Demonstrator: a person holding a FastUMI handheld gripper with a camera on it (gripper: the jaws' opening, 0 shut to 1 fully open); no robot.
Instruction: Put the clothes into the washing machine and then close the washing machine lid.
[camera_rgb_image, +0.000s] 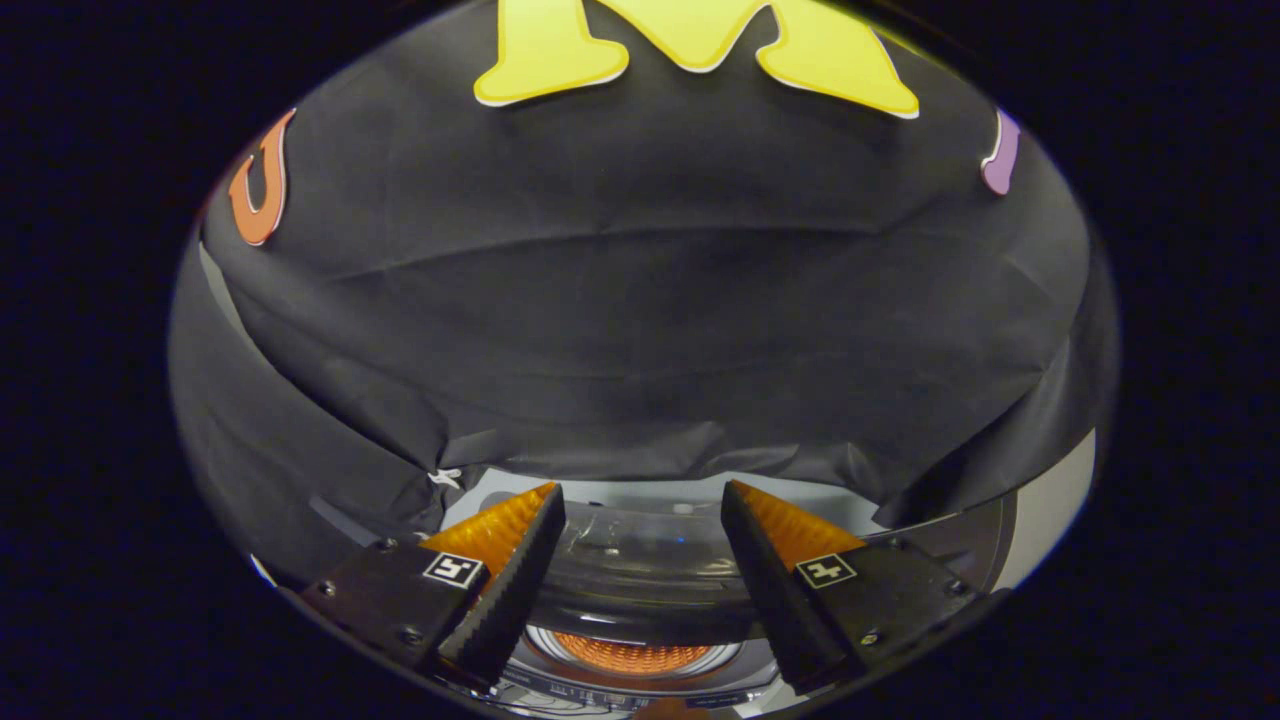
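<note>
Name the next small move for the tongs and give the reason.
Probably lower the tongs toward the washing machine below. The fingers stand open with nothing between them, and something orange shows low between them, possibly the clothes, though that is unclear.

Black cloth wall (640, 330) hangs wrinkled, a pale panel (1050, 510) beside it

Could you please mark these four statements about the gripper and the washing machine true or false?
1. The gripper is open, its fingers spread apart. True.
2. A garment is pinched between the fingers. False: nothing is held between them.
3. The washing machine lies below and between the fingers, with an orange glow low in the gap. True.
4. A white tiled wall rises beyond the machine. False: black cloth hangs there.
</note>
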